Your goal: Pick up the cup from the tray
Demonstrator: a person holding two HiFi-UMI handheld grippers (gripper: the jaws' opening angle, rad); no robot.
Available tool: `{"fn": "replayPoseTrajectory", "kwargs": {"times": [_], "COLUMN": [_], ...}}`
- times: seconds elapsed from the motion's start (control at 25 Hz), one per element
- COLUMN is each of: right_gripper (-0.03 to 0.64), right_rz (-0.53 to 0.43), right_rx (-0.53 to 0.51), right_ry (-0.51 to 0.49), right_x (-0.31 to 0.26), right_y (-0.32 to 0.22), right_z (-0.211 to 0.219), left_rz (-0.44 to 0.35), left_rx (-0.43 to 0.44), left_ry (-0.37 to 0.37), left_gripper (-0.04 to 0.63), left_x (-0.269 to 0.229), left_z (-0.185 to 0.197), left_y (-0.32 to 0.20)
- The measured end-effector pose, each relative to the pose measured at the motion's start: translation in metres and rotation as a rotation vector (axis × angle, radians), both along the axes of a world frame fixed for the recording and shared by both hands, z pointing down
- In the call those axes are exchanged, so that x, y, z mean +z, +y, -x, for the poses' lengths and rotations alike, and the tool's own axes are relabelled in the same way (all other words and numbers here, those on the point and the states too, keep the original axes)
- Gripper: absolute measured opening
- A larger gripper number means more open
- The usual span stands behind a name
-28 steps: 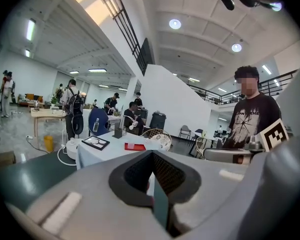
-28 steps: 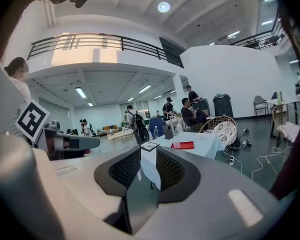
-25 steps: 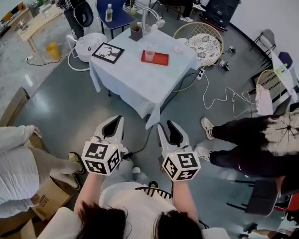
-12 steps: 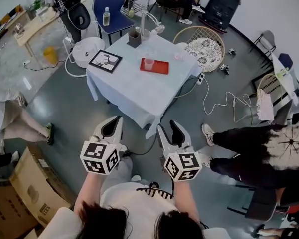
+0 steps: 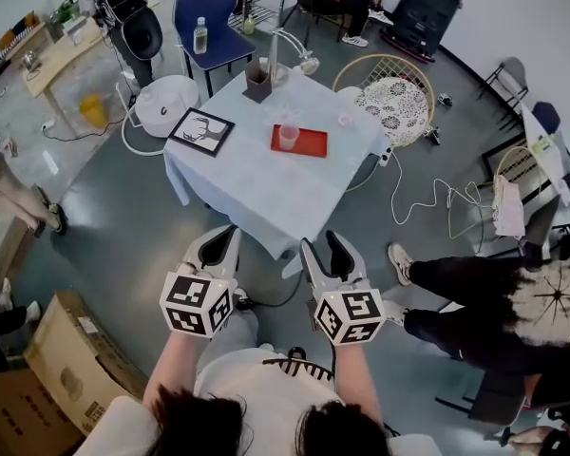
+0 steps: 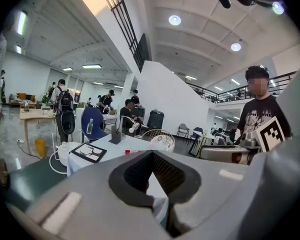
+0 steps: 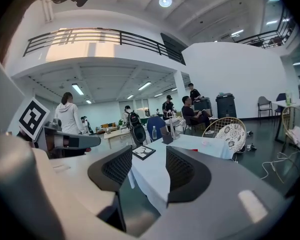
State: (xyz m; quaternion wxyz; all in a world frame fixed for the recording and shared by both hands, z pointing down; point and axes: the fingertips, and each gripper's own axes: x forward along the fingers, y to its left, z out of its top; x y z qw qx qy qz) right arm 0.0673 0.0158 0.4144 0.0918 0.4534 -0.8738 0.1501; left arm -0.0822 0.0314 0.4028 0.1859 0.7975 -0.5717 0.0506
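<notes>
Writing: nothing I can read. The marker cube (image 5: 197, 304) on each tool has black-and-white square codes and no letters.
Shirt print: white lettering on the standing person's black T-shirt (image 6: 260, 115), too small to read.
Box label: small sticker on the brown cardboard box (image 5: 76, 345), unreadable.
Left tool (image 5: 218, 239): held low in front of the body, forearm coming up from the bottom edge of the head view, and aimed at the counter. In the left gripper view its (image 6: 151, 156) pad tips meet with nothing between them.
Right tool (image 5: 324, 247): just beside the left one, parallel and at the same height. In the right gripper view its (image 7: 149, 158) pads stand apart, with only the cloth and floor showing through the gap.
Both tools: over the grey floor, short of the counter's near corner and touching nothing.
Counter (image 5: 252, 183): square, under a pale blue-white cloth.
Clear pinkish plastic cup (image 5: 288, 137): upright on the left part of the flat red rectangular tray (image 5: 313, 142), well apart from both tools.
Tray position: far half of the counter, right of the black-framed picture (image 5: 199, 131).
Also there: a dark pen holder (image 5: 258, 81) and a white desk lamp (image 5: 291, 47) at the far edge.
</notes>
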Motion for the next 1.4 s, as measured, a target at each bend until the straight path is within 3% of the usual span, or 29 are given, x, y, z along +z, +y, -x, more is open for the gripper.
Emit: {"fn": "replayPoseTrajectory", "kwargs": {"times": [0.64,1.12,1.4], "right_gripper": [0.226,0.284,0.332], "right_rz": [0.005,-0.003,-0.011], "right_rx": [0.109,0.102,0.077], "right_ry": [0.021,0.015,0.042], "right_x": [0.003,0.008,0.016], "right_y": [-0.077,-0.096,-0.12], "right_z": [0.028,0.052,0.056], "left_rz": [0.01,0.044,0.05], "left_rx": [0.105,0.157,0.124], "left_ry": [-0.002,-0.007,-0.007], "left_gripper": [0.0,0.0,0.0], "left_x": [0.005,0.012,0.018], "left_z": [0.031,0.036,0.041], "left_y": [-0.086,-0.113,-0.134]}}
